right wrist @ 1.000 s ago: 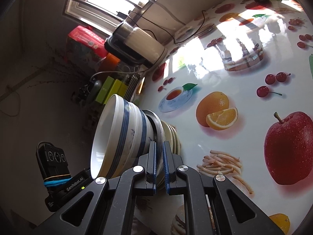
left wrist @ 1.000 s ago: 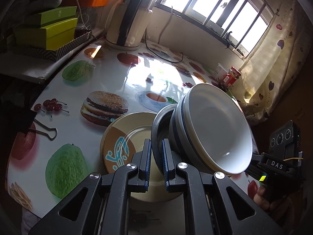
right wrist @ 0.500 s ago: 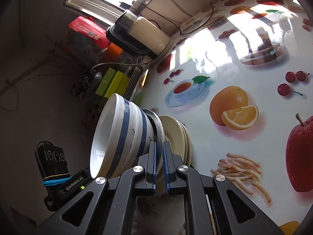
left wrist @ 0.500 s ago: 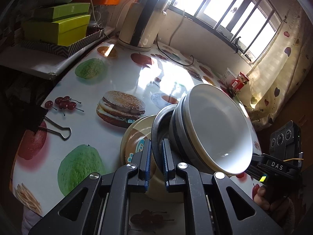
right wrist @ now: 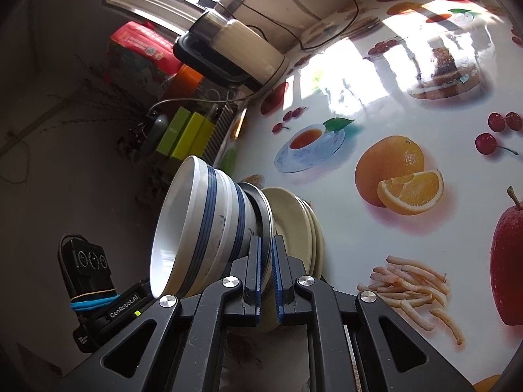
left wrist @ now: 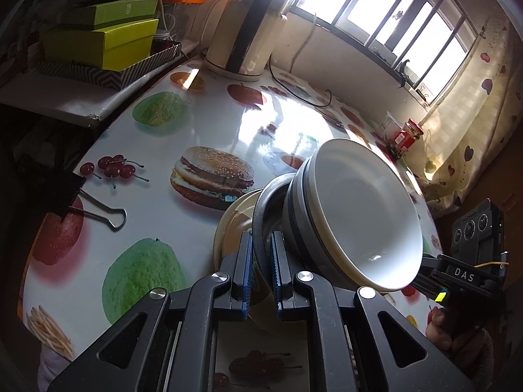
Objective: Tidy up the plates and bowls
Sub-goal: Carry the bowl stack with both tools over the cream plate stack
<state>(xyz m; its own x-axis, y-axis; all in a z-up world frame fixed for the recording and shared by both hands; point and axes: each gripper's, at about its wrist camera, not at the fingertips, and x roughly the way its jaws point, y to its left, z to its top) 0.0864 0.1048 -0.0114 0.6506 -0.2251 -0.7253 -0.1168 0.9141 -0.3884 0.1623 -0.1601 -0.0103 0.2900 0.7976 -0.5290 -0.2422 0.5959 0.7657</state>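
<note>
Fruit-print table (left wrist: 157, 196): both hand-held grippers, left (left wrist: 261, 254) & right (right wrist: 267, 254), clamped on metal plate (left wrist: 261, 215) rim w/ bowls (left wrist: 359, 215).

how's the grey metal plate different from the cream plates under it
The grey metal plate is dark and metallic; the cream plates are pale ceramic. The metal plate carries the blue-banded bowls; the cream plates carry nothing directly but it. Both grippers, left and right, pinch the metal plate's rim, not the cream plates. All are round.
</note>
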